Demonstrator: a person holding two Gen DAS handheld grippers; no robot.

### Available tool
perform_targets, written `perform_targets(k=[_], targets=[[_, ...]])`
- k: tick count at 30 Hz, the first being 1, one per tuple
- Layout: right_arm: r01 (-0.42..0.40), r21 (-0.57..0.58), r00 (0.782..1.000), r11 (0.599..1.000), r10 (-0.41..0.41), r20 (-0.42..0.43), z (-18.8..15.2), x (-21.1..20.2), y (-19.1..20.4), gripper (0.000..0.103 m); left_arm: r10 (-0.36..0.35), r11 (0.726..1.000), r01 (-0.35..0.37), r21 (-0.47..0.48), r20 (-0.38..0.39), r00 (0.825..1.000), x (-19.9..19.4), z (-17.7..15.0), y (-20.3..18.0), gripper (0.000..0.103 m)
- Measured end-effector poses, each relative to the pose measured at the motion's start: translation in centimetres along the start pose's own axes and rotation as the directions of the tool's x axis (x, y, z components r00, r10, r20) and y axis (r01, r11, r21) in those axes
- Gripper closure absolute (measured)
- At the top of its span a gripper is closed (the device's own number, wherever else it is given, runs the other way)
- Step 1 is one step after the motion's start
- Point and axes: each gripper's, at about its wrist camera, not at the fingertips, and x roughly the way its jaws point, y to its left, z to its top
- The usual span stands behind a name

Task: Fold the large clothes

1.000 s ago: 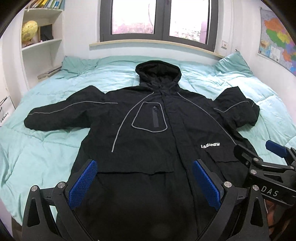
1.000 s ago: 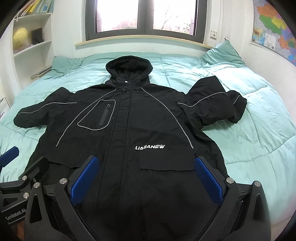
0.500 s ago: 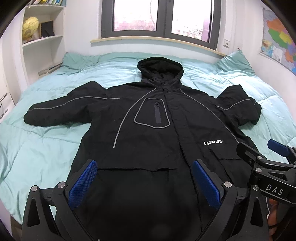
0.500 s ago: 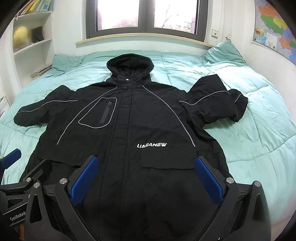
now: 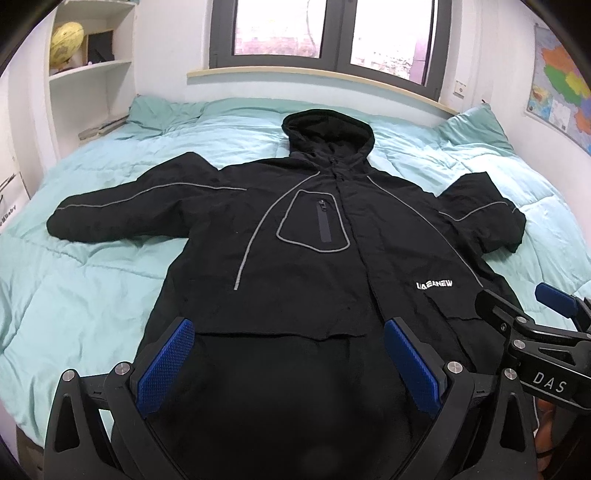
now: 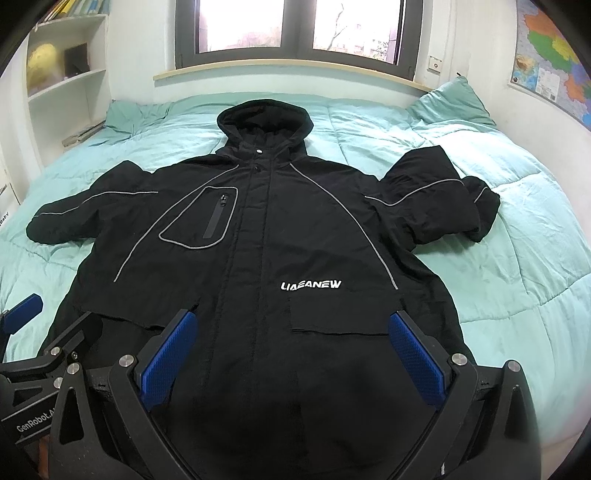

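At far left, white shelves [image 5: 92, 66] hold a yellow globe [image 5: 66, 40]. The left gripper [image 5: 291, 362] hovers over the near hem, jaws spread wide and empty. A black hooded jacket [image 6: 266, 258] lies face up on the mint duvet [image 6: 517, 240], hood toward the far window [image 6: 295, 26]; its left sleeve is stretched out, its right sleeve bunched. The right gripper [image 6: 295, 356] hangs just beside it, jaws likewise wide, gripping nothing. A map [image 6: 554, 55] hangs at far right.

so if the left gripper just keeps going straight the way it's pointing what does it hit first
Most likely the black jacket itself: the open left gripper points over its lower front, near the pocket flap. Nothing else lies in that line, though depth is hard to judge.
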Motion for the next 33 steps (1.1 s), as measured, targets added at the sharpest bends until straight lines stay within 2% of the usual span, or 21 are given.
perform_targets(k=[7, 13, 15, 19, 21, 23, 26, 29, 32, 33], targets=[[0.002, -0.032, 1.0, 0.999, -0.002, -0.004, 1.0, 0.6, 1.9, 0.0, 0.037, 0.999, -0.036, -0.038, 0.032, 0.999, -0.3, 1.2, 3.4, 0.001], [-0.031, -0.054, 0.998, 0.998, 0.034, 0.052, 3.4, 1.2, 4.4, 0.0, 0.142, 0.983, -0.13, -0.126, 0.086, 0.986, -0.7, 4.3, 10.5, 0.001], [-0.07, -0.045, 0.995, 0.997, 0.073, 0.063, 4.2, 2.4, 5.0, 0.0, 0.158, 0.978, -0.141, -0.153, 0.101, 0.982, -0.5, 5.5, 13.0, 0.001], [-0.1, -0.025, 0.994, 0.995, 0.101, 0.044, 4.8, 5.9, 5.8, 0.0, 0.18, 0.957, -0.148, -0.249, 0.112, 0.977, 0.5, 8.2, 19.9, 0.001], [-0.125, -0.028, 0.992, 0.992, 0.126, 0.02, 4.6, 7.7, 6.0, 0.0, 0.2, 0.932, -0.156, -0.326, 0.106, 0.974, 1.4, 9.7, 24.6, 0.001], [-0.188, -0.046, 0.982, 0.981, 0.188, -0.005, 4.2, 9.4, 6.3, 0.0, 0.225, 0.902, -0.171, -0.397, 0.093, 0.97, 2.7, 11.0, 28.9, 0.001], [-0.186, -0.076, 0.982, 0.98, 0.186, -0.012, 3.8, 11.0, 6.7, 0.0, 0.238, 0.85, -0.184, -0.494, 0.048, 0.97, 5.6, 12.0, 35.8, 0.001], [-0.21, -0.079, 0.978, 0.974, 0.209, -0.023, 3.5, 12.6, 6.4, 0.0, 0.219, 0.791, -0.159, -0.591, 0.031, 0.975, 8.9, 11.9, 42.1, 0.001], [-0.239, -0.051, 0.97, 0.97, 0.237, -0.047, 3.3, 14.1, 5.9, 0.0, 0.171, 0.694, -0.11, -0.712, 0.014, 0.985, 12.9, 10.7, 47.8, 0.001], [-0.247, -0.042, 0.968, 0.968, 0.244, -0.057, 3.0, 14.5, 5.7, 0.0, 0.164, 0.674, -0.105, -0.731, 0.009, 0.986, 13.9, 10.3, 48.6, 0.002]])
